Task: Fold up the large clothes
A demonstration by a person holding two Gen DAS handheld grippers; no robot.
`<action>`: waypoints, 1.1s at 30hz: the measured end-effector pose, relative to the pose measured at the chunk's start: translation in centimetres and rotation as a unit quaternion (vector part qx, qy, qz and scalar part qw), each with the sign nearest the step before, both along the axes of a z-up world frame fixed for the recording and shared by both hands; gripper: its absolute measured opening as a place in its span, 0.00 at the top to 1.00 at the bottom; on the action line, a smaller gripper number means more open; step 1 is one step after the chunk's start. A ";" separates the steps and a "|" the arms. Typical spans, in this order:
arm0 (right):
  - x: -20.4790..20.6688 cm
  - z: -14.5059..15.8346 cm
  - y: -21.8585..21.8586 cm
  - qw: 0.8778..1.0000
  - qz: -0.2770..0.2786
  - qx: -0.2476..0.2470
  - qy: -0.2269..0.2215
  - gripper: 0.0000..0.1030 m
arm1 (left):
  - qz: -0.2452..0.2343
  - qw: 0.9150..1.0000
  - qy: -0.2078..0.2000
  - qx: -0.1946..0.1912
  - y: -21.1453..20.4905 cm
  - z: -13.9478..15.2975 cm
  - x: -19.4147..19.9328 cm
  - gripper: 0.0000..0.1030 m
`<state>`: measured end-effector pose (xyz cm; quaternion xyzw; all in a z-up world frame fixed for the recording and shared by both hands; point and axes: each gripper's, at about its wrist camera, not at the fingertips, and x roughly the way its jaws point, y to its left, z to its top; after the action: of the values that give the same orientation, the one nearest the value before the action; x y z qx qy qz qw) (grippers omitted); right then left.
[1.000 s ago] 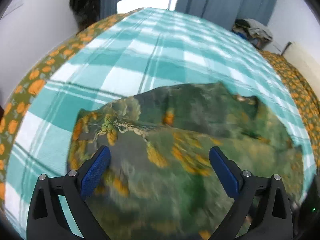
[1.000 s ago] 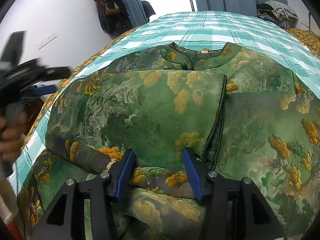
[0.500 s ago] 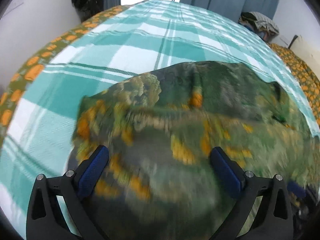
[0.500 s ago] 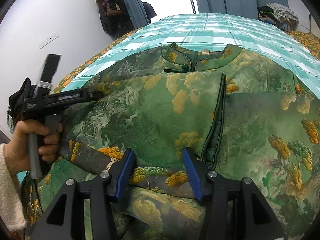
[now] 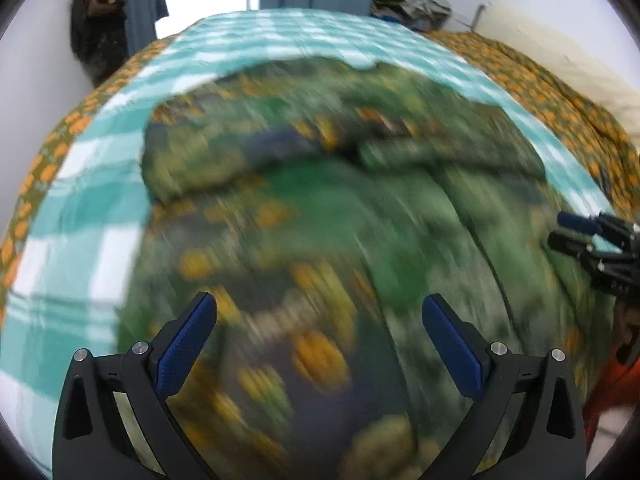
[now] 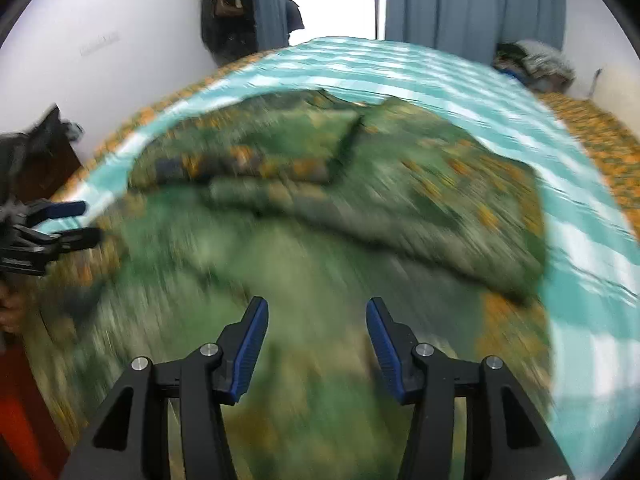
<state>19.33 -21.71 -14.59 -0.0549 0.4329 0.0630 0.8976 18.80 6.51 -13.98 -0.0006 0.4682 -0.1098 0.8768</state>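
The left gripper [image 5: 319, 334] and right gripper [image 6: 316, 338] both hover over the green printed garment [image 6: 304, 216], fingers spread and holding nothing. A second ago the right fingers straddled a folded edge; now they are clear of the cloth and both views are blurred. The garment lies partly folded mid-frame on the teal checked bed [image 6: 580, 240], its folded part toward the upper middle.

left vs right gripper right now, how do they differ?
Left gripper is spread wider than the right gripper. The left one hangs over orange-flowered cloth of the green garment, the right one over plainer green. Shared: both are open, hold nothing, have blue pads, and both views are motion-blurred.
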 end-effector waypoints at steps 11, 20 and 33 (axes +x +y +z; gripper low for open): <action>-4.2 -2.4 -1.5 0.998 -0.054 0.028 0.013 0.49 | 0.037 0.999 0.026 0.006 -0.4 -2.1 -2.0 0.01; -4.9 -3.2 -1.6 0.997 -0.063 0.043 0.001 0.49 | 0.041 0.999 0.025 0.022 -0.5 -2.5 -4.2 0.01; -5.0 -2.7 -1.5 0.997 -0.068 0.037 0.010 0.49 | 0.032 0.998 0.048 0.024 -0.2 -1.7 -6.8 0.01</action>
<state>14.31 -23.19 -17.31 0.0088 0.4422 0.0188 0.8967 11.96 6.32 -15.72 0.0003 0.5120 -0.0700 0.8561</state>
